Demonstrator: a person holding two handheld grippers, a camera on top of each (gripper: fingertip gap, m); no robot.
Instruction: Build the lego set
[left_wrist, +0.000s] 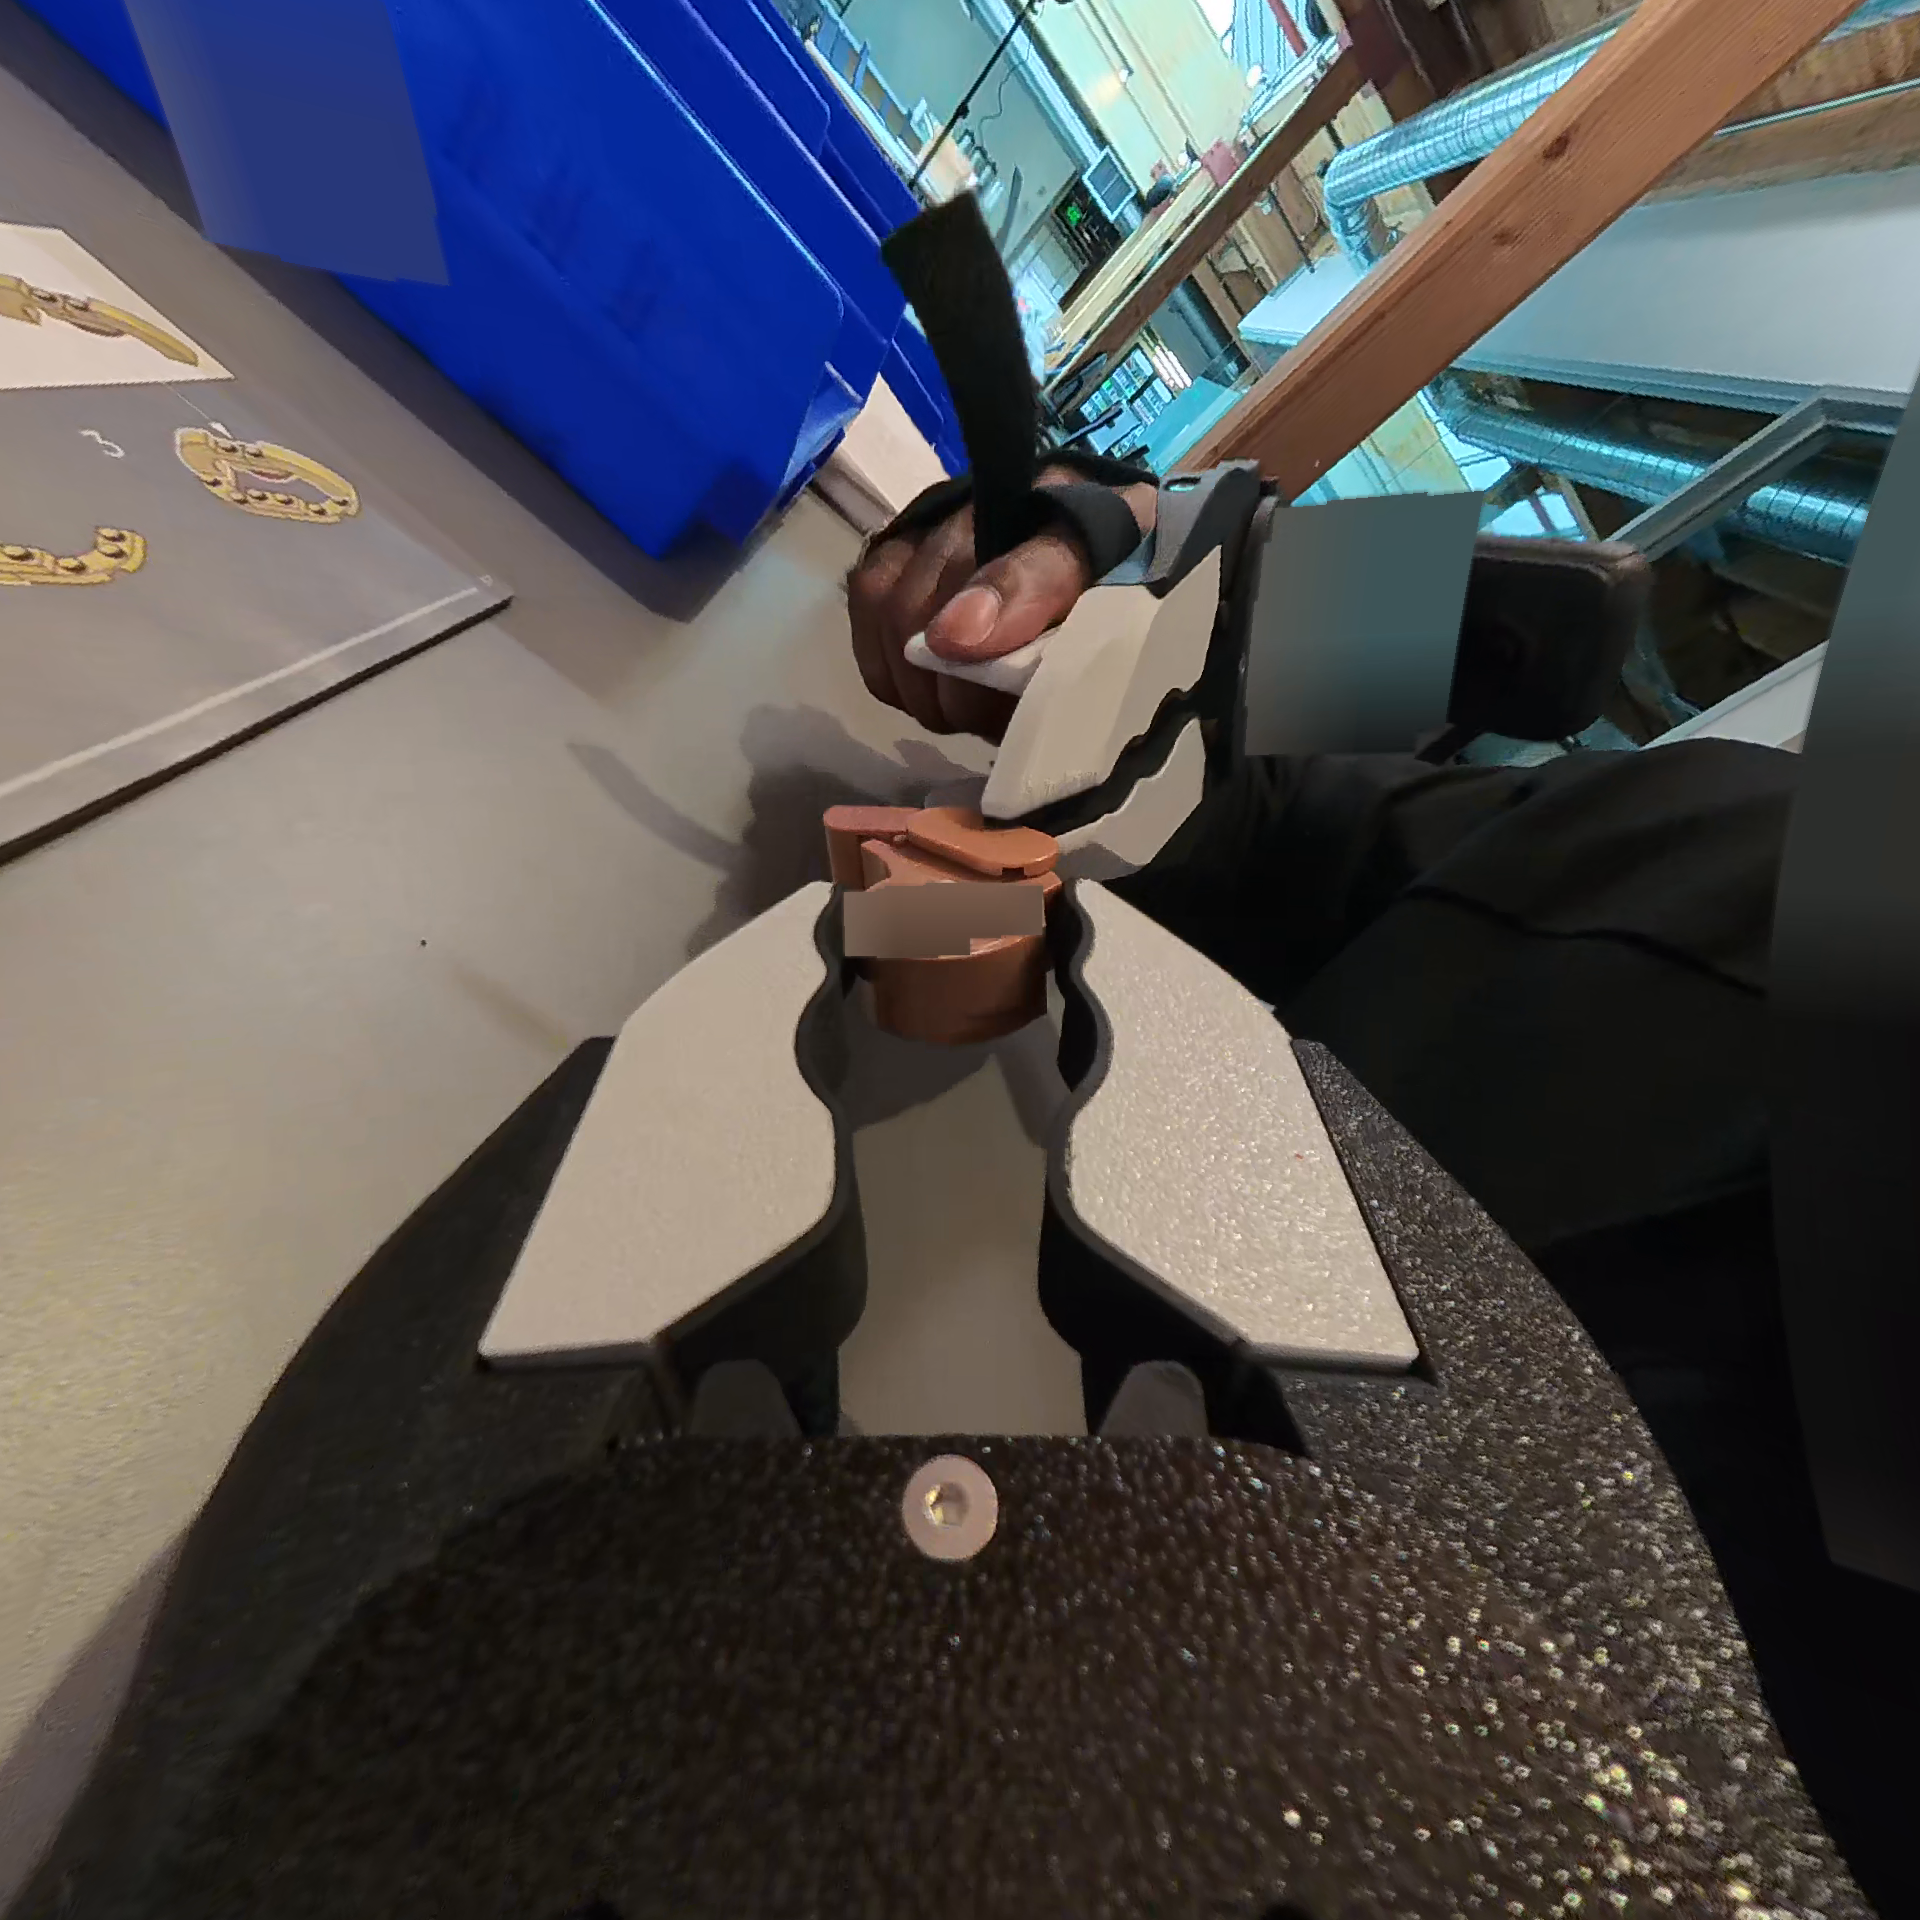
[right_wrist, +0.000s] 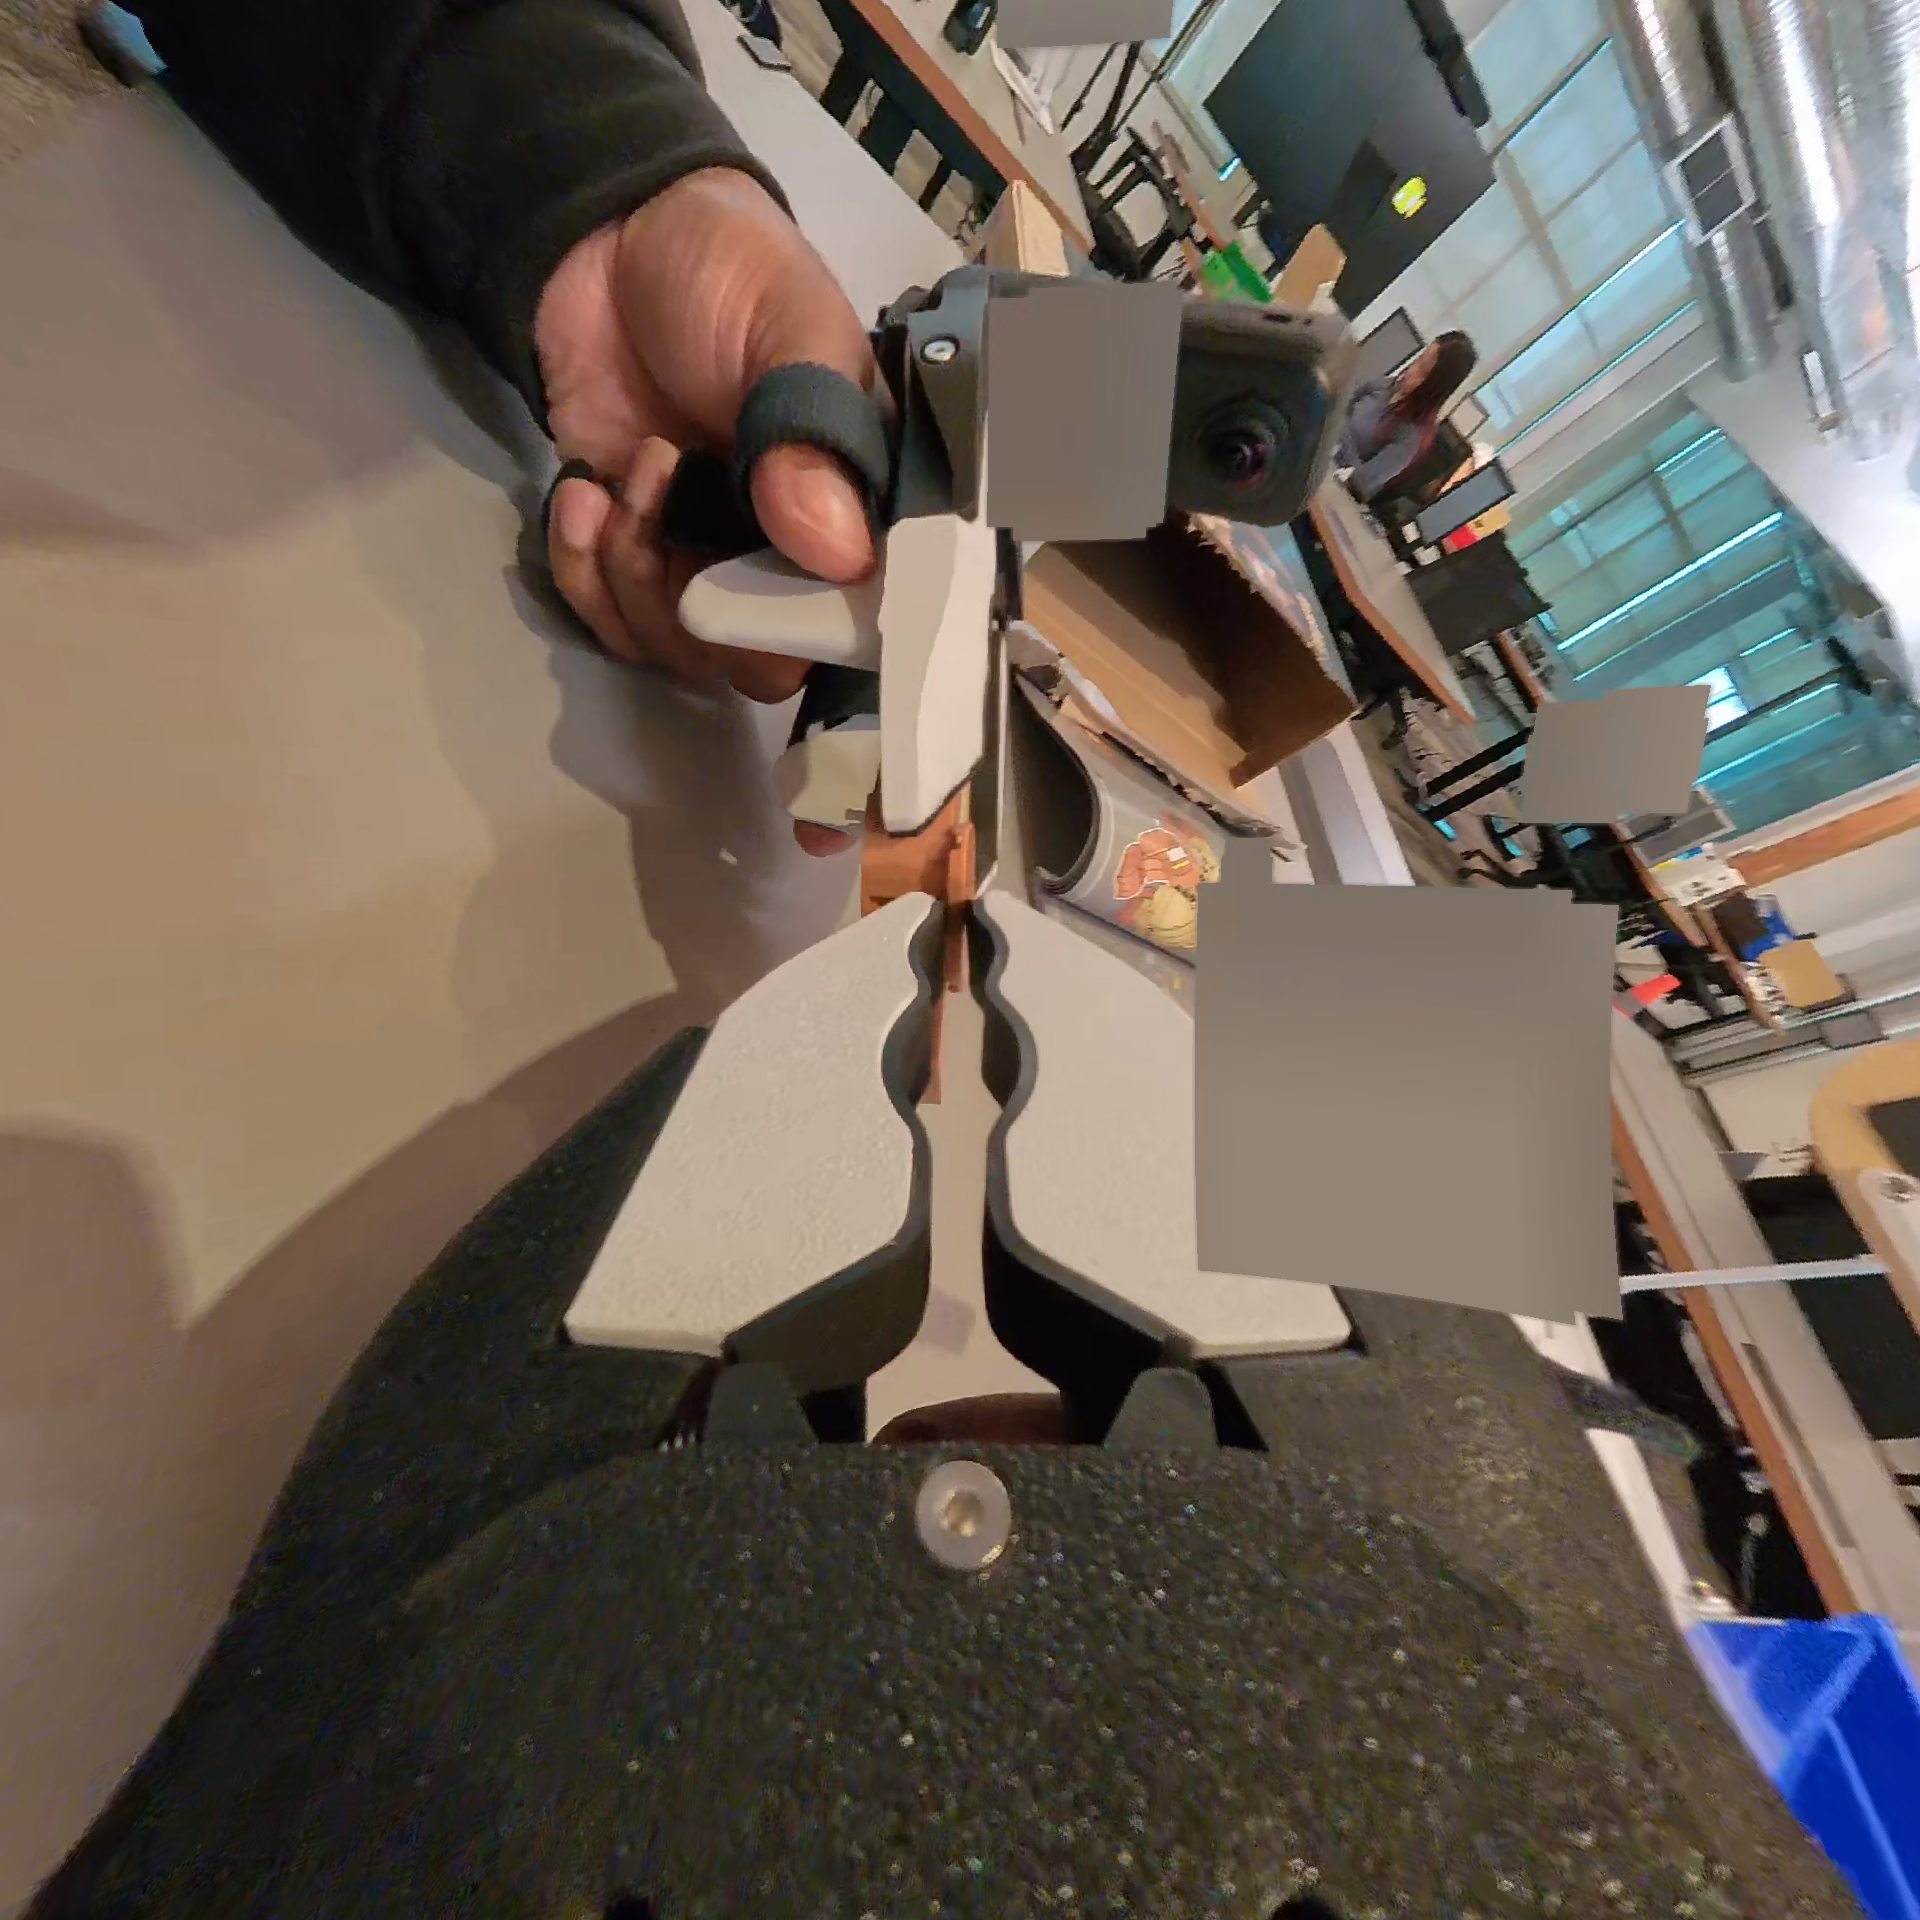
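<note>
The left tongs (left_wrist: 951, 935) clamp the round body of a brown flip-top cap (left_wrist: 951, 966), holding it steady above the grey table (left_wrist: 312, 987). The right tongs (right_wrist: 958, 935) are nearly shut, pinching the cap's thin hinged lid (right_wrist: 954, 961) edge-on, seemingly to work it against the braced body.

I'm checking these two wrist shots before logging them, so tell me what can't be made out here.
- Brown plastic part: in the left wrist view a blur patch covers its middle; the left gripper fingers hide its sides.
- Same part, right wrist view: only a thin flap shows between the right gripper fingers.
- Gold pieces on the grey board: too small for detail, some cut by the left edge.
- Background desks, right wrist view: grey patches cover them.
</note>
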